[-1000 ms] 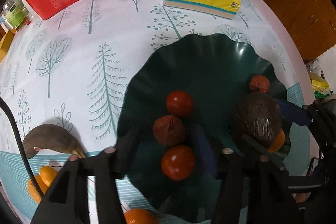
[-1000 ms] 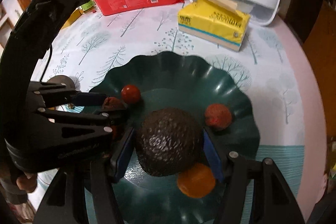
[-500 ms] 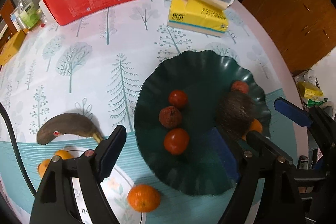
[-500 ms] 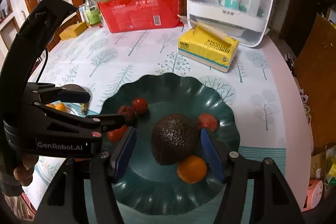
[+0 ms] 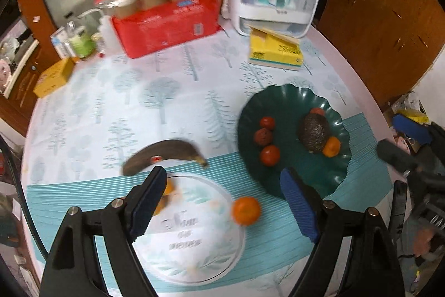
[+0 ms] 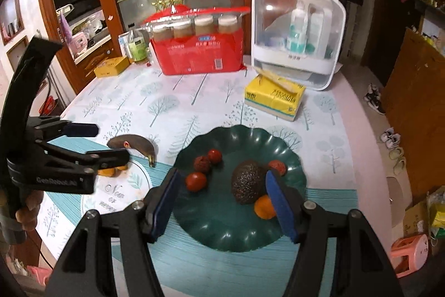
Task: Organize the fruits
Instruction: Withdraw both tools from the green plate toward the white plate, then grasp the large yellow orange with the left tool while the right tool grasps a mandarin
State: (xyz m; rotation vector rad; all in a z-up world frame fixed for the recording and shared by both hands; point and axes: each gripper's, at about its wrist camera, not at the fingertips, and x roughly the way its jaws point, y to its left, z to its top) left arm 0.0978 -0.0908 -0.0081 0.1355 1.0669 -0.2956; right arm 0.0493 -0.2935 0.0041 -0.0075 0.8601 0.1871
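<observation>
Now both hand-held grippers hang above the counter (image 6: 194,91), jaws spread and pinching nothing: the left hand-held gripper (image 5: 219,202) over the white plate (image 5: 194,255), the right hand-held gripper (image 6: 219,199) over the green dish (image 6: 239,238).

The dish, on the right, holds an avocado (image 6: 246,181), a small orange (image 6: 262,208), three red tomatoes and a dark lychee-like fruit. Left of it lie a loose orange (image 5: 246,210) on the plate's rim, orange pieces (image 6: 109,171) at its far left edge, and a brown overripe banana (image 5: 164,155) just beyond.

The banana will likely be soft and bruise easily; take it gently across the middle. The orange is firm but rolls, so close across its widest part.

A yellow tissue pack (image 6: 274,99), red carton (image 6: 200,54) and white organiser (image 6: 297,35) stand far back, well clear.
</observation>
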